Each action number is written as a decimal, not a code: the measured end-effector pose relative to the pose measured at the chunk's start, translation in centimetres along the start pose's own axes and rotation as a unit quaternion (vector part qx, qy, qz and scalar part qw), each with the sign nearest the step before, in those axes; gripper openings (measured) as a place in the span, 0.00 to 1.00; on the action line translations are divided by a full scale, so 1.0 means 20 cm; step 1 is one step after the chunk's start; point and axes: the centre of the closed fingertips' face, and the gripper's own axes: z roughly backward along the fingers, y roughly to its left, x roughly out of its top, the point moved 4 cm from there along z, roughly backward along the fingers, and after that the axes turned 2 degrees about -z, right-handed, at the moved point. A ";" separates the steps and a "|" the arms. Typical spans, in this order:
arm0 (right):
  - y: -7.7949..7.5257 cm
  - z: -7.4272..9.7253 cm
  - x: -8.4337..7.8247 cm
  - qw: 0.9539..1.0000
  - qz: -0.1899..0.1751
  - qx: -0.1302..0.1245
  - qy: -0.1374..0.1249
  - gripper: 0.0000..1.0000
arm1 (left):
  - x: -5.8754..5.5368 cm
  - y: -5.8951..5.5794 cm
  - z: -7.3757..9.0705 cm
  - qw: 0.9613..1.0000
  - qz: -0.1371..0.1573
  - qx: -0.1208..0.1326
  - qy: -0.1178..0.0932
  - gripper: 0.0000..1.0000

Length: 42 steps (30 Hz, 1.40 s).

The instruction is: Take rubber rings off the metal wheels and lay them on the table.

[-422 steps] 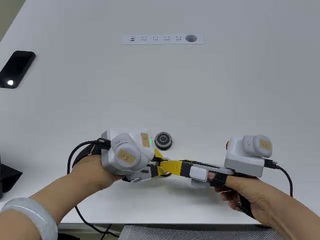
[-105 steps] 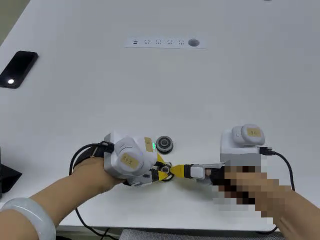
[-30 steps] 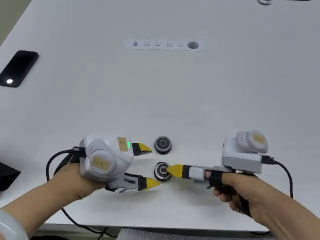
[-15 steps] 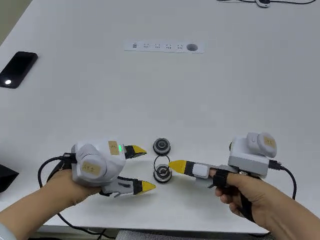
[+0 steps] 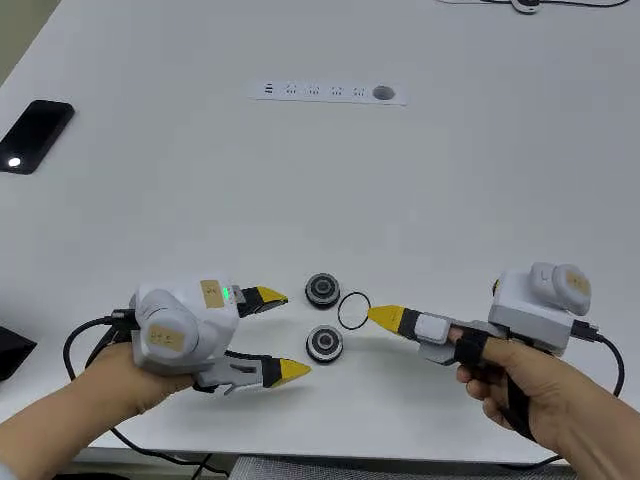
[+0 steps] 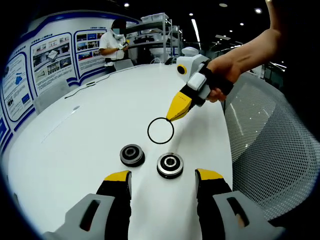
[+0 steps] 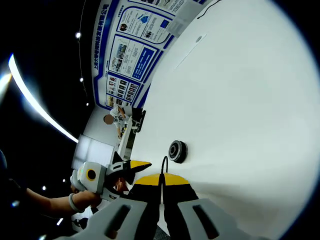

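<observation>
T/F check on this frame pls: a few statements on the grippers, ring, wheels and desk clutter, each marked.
1. The right gripper is shut on a rubber ring. True.
2. The left gripper is clamped on a wheel. False: its jaws stand open and hold nothing.
3. Two wheels lie on the table, a far wheel and a near wheel. True.
4. The rubber ring sits around the near wheel. False: it is off both wheels, pinched at the right gripper's tip beside them.
5. The phone lies right of the power strip in the head view. False: it lies to the left, near the table's left edge.
</observation>
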 end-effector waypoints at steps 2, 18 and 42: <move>-0.01 0.00 0.01 1.000 -0.001 -0.006 -0.001 0.02 | -0.01 0.00 0.00 1.000 0.002 0.000 0.001 0.53; -0.15 0.01 0.02 0.999 -0.009 -0.044 -0.003 0.02 | -0.03 0.00 0.01 1.000 0.004 0.001 0.006 0.51; -0.24 0.00 0.00 0.991 0.071 -0.115 0.017 0.03 | -0.03 0.01 0.01 1.000 0.006 -0.001 0.010 0.50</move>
